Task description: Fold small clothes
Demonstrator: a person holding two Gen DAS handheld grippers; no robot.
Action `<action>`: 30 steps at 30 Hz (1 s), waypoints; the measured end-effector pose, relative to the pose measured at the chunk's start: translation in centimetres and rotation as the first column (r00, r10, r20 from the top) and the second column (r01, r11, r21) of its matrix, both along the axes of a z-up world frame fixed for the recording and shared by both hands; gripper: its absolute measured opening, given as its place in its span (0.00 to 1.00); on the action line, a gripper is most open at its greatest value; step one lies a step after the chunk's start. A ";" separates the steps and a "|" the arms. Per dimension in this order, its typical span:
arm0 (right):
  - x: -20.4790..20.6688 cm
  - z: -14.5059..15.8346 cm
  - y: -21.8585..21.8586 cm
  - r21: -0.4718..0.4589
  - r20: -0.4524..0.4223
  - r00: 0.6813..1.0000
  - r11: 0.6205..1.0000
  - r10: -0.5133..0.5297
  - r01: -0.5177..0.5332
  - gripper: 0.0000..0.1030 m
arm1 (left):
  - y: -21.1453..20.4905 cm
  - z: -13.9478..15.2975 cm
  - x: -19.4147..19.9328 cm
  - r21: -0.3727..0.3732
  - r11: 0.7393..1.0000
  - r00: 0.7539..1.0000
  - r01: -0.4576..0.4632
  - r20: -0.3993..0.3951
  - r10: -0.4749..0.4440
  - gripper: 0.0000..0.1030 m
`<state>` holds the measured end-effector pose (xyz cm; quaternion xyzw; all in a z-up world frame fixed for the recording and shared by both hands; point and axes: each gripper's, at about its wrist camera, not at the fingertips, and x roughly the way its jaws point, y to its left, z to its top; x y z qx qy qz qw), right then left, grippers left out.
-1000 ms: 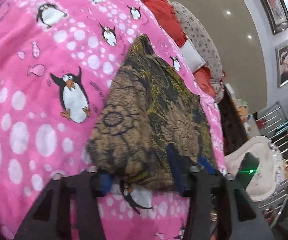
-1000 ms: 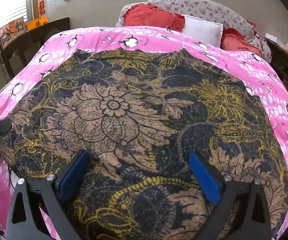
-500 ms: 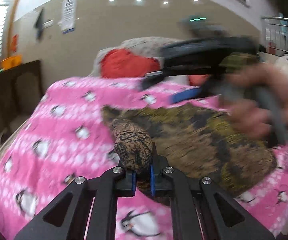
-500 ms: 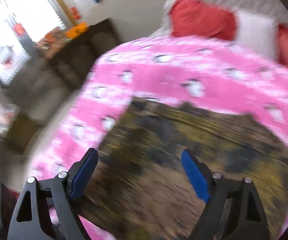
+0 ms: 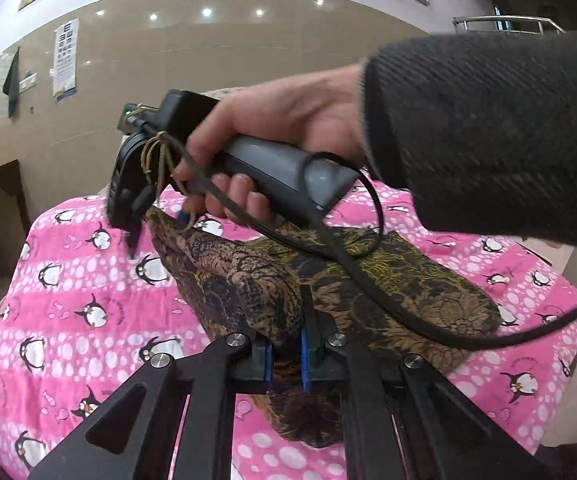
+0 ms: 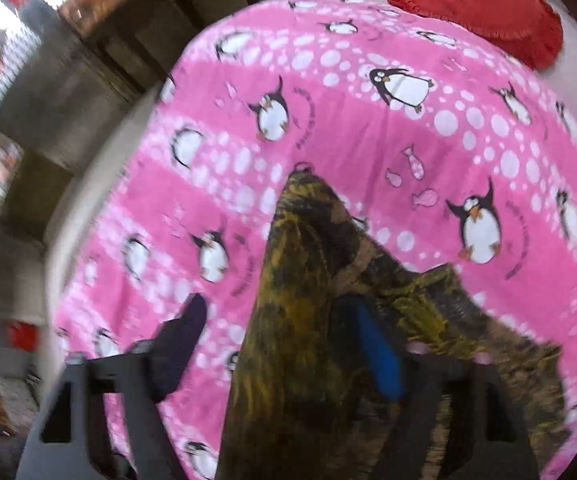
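Sleeve (image 5: pixel 488 132), cable (image 5: pixel 368 280) perhaps across garment (image 5: pixel 408 280).

Black frames, silver screws, blue fingers (image 5: pixel 305 354) — dark ribbed sleeve (image 5: pixel 488 136), cable (image 5: pixel 368 280) apparently black.

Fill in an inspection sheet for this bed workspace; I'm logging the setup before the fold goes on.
Surface: pink penguin blanket covering the bed.
Job's things: one brown patterned cloth, partly lifted off the blanket.
Clutter: nothing seen on the blanket.
Grippers: left tool shut on a cloth fold; right tool has just been closing, cloth between its fingers, right one against the cloth, left one clear.
Cables: black cable trailing across the cloth.
Surroundings: red pillow, wall pictures, dark furniture.
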<state>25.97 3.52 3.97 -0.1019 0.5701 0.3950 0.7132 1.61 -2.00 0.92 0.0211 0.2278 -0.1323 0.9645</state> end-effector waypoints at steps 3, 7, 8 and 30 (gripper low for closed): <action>0.2 0.3 -0.6 -0.054 0.045 0.999 0.998 -0.025 0.028 0.15 | -0.2 0.3 -0.3 -0.013 1.000 1.000 0.013 -0.001 -0.013 0.00; 0.7 2.1 -4.6 -0.006 0.079 0.993 0.996 -0.087 0.088 0.09 | -1.7 1.3 -1.2 -0.016 0.998 0.998 0.061 0.020 -0.061 0.00; 0.7 2.5 -6.0 0.006 0.084 0.992 0.995 -0.097 0.097 0.09 | -2.1 1.4 -1.2 -0.020 0.997 0.997 0.080 0.023 -0.080 0.00; 3.7 -5.4 -33.0 0.073 -0.087 0.945 0.944 -0.315 0.321 0.08 | -22.1 -3.7 2.3 0.010 0.901 0.884 0.434 -0.199 -0.423 0.00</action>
